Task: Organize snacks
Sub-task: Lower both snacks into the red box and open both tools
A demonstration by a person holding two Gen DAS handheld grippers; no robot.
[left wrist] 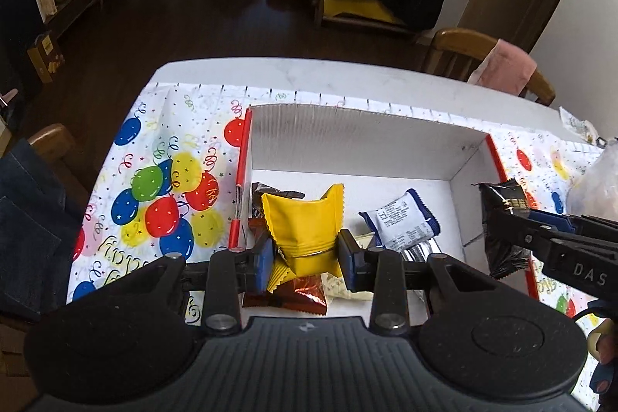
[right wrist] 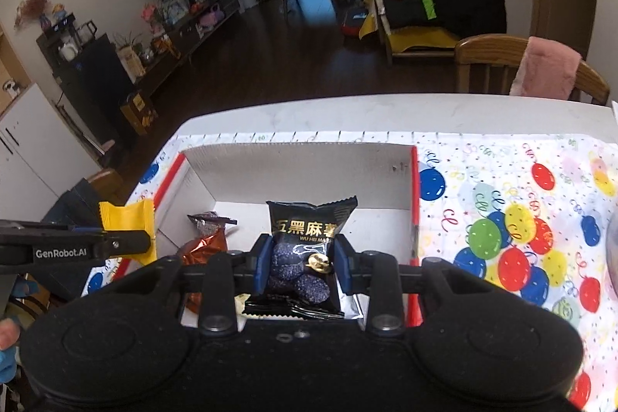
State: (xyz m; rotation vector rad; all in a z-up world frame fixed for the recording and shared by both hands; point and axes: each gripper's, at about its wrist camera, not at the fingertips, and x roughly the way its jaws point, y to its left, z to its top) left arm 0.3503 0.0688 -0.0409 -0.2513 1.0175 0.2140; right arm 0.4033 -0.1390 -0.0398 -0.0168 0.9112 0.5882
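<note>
1. Nearest the left wrist camera, the left gripper point(left wrist: 302, 257) stood narrowed on a yellow snack packet point(left wrist: 305, 219), its blue pads pinching the pouch's lower end above the box.
2. Likewise, the right gripper point(right wrist: 298, 263) was nearly closed on a black mochi packet point(right wrist: 309, 238), held over the white cardboard box point(left wrist: 347, 130).
3. Already in the box lay a blue-and-white packet point(left wrist: 401, 222), a copper foil packet point(left wrist: 305, 294) and a dark wrapper.
4. Risk, as I judged it: both pouches were glossy, puffy film with crimped zigzag ends, so either might slip or swing from a pinch.
5. With both grippers close together, a release could drop one onto the red-edged rim or the balloon-print tablecloth point(left wrist: 162, 188).
</note>
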